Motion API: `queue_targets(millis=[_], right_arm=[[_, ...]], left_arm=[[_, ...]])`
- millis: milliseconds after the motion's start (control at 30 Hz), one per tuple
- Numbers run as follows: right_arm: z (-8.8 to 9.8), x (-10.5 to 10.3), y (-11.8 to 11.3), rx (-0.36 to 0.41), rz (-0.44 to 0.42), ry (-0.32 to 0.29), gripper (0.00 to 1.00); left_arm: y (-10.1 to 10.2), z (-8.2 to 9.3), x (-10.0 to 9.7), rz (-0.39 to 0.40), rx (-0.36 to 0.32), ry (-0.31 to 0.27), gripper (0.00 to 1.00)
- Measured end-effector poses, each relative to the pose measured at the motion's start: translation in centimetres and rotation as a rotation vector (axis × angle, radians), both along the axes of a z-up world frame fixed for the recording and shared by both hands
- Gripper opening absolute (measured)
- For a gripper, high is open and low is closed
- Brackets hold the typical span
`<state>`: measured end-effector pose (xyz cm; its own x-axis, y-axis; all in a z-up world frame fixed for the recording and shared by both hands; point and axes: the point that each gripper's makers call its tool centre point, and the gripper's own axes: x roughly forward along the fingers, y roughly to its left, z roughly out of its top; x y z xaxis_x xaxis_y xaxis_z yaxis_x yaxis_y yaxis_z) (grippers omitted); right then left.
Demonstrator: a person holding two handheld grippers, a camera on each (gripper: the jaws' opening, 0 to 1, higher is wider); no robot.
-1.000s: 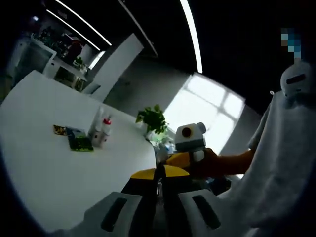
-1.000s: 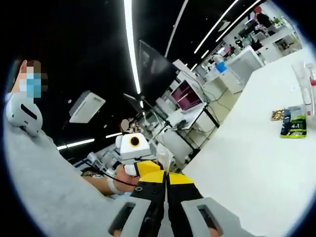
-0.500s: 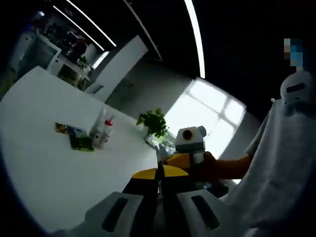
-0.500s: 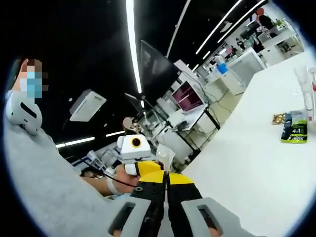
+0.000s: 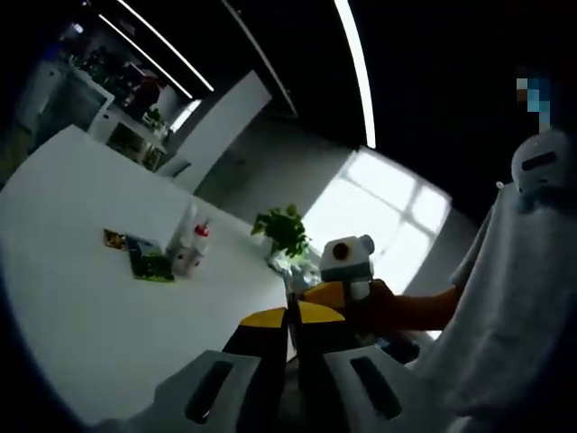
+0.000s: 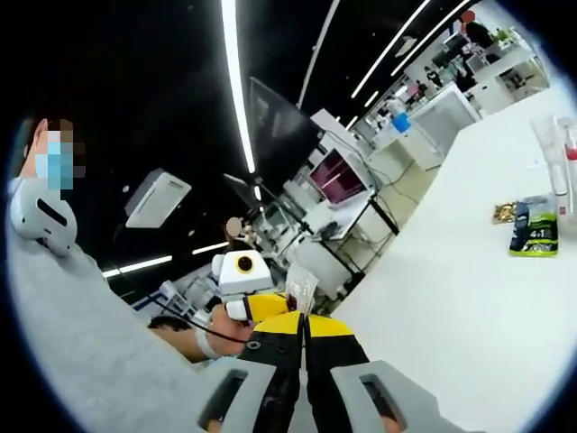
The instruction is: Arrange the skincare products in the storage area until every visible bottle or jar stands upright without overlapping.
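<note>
On the white table (image 5: 81, 307) far ahead stand two pale bottles (image 5: 183, 241), one with a red cap (image 5: 202, 232). A green packet (image 5: 148, 262) and a small yellowish sachet (image 5: 113, 239) lie beside them. My left gripper (image 5: 290, 317) is held well short of them, jaws pressed together on nothing. In the right gripper view the same green packet (image 6: 534, 236), sachet (image 6: 502, 213) and tall tubes (image 6: 552, 155) sit at the far right. My right gripper (image 6: 304, 321) is also shut and empty, far from them. Each gripper appears in the other's view, held in a hand (image 6: 212, 336).
A potted green plant (image 5: 283, 228) stands at the table's far edge by a bright window. The person in grey clothes (image 5: 514, 307) is close on the right. Desks, monitors (image 6: 338, 173) and shelves lie beyond the table's edge in the right gripper view.
Both views have drifted slightly with the hands. The products have not moved and both grippers stay shut.
</note>
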<state>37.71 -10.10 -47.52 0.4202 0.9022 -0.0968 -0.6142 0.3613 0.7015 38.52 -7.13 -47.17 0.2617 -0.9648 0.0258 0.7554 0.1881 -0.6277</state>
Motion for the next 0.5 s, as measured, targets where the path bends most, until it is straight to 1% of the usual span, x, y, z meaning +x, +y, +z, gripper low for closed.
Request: queue_targets(millis=[100,200,267,300,367,500], right_arm=[[-0.11,0.03,-0.19,-0.003,-0.002,-0.002,0.00],[-0.08,0.19,-0.71,0.019,-0.020,0.004,0.00],[-0.06,0.12,-0.75,0.015,-0.021,-0.003,0.00],[-0.07,-0.04,-0.64,0.011,-0.010,-0.011,0.00],[-0.23,-0.40,-0.35,0.007,0.010,-0.003,0.00],[-0.34,-0.71,0.02,-0.003,0.017,-0.014,0.00]], left_arm=[[0.06,-0.04,0.05,0.003,0.003,0.001,0.00],[0.27,0.04,0.32,0.018,-0.005,0.009,0.00],[0.32,0.02,0.42,0.022,-0.006,0.011,0.00],[0.32,-0.03,0.43,0.023,-0.003,0.013,0.00],[0.41,-0.02,0.53,0.028,-0.005,0.012,0.00],[0.52,-0.01,0.60,0.033,-0.009,0.016,0.00]])
